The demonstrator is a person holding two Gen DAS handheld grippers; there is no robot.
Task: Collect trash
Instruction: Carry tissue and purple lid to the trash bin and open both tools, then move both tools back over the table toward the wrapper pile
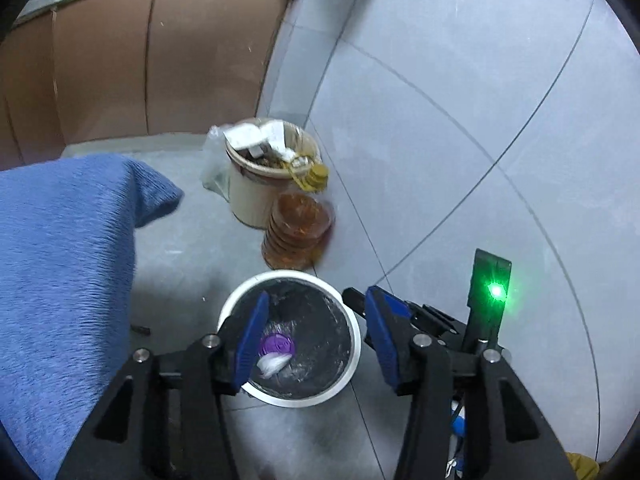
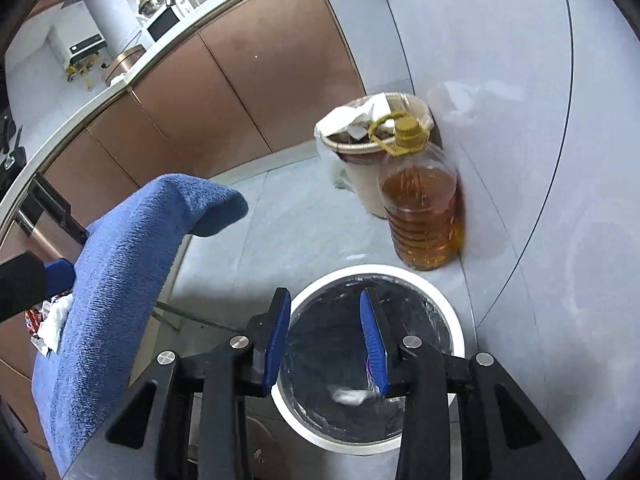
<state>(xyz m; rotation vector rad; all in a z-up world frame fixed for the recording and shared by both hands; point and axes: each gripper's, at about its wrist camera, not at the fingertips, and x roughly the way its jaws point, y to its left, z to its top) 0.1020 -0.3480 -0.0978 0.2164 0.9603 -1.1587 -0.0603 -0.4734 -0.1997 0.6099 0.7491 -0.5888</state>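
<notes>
Hanging over a white-rimmed bin [image 1: 352, 344], the left gripper [image 1: 316, 320] is showing at the bottom of the left wrist view with its jaws spread apart and nothing between the blue pads [image 1: 252, 340]. Down inside the bin's black liner, at lower centre, a purple-capped piece of trash [image 1: 278, 346] is lying with a white wad [image 1: 272, 364] just beside it, clear of both pads. At the lower right of that view the right gripper's body is poking in, a green light [image 1: 496, 291] glowing on it.

In the right wrist view the right gripper [image 2: 326, 334] is likewise standing released at the bottom centre, its jaws parted over the same bin [image 2: 456, 340]. The white wad [image 2: 350, 396] is sitting in the liner below the right-hand pad [image 2: 372, 344], and a sliver of purple is peeking out beside that pad; whether it is touching the pad cannot be told.

A blue towel [image 1: 60, 264] is draping down the left side of both views. Past the bin, toward the centre, an oil bottle [image 2: 424, 208] with a yellow cap is standing on the grey tile floor [image 2: 304, 240] against the pale wall. Just behind it a beige bin [image 2: 360, 176] is brimming with paper scraps. Farthest off, brown cabinets [image 2: 240, 80] are running across the upper left under a countertop [image 2: 80, 108] carrying kitchen appliances.
</notes>
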